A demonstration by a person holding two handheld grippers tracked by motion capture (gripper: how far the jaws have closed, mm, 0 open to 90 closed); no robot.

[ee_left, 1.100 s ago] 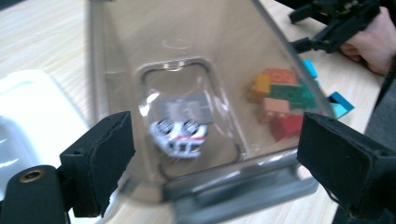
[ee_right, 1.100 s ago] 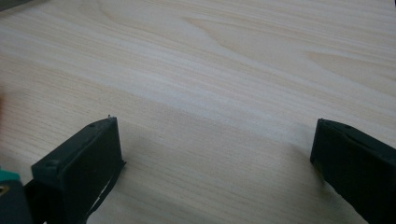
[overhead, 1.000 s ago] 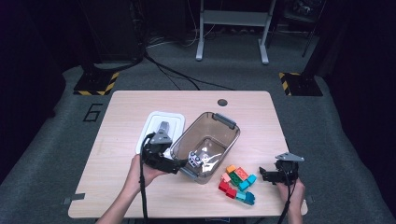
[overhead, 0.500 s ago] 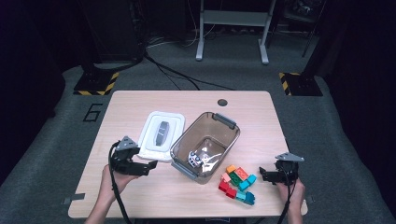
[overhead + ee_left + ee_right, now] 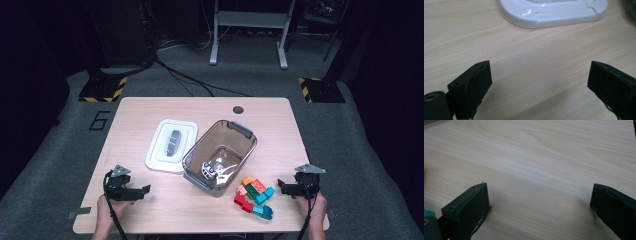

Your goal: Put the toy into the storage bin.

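My left gripper [image 5: 145,190] lies low over the table's front left, jaws pointing right toward the clear brown bin [image 5: 197,150]. Its jaws have just been opening and stand wide, with bare wood between them [image 5: 540,75]. The white lid [image 5: 171,145] lies flat just beyond it, its near edge [image 5: 554,15] at the top of the left gripper view. A small black-and-white object [image 5: 208,171] sits inside the bin. Several coloured bricks [image 5: 254,196] are heaped right of the bin. My right gripper [image 5: 281,189] rests at the front right, open over bare table [image 5: 540,195], jaws toward the bricks.
The wooden table [image 5: 150,110] has a round hole [image 5: 238,109] near its far edge. Dark floor surrounds it, with a metal stand [image 5: 247,30] and cables behind. The table's front edge runs just below both hands.
The left gripper has drawn away from the bin's near left corner, moving left and down to the table's front left. The right gripper has stayed where it was.
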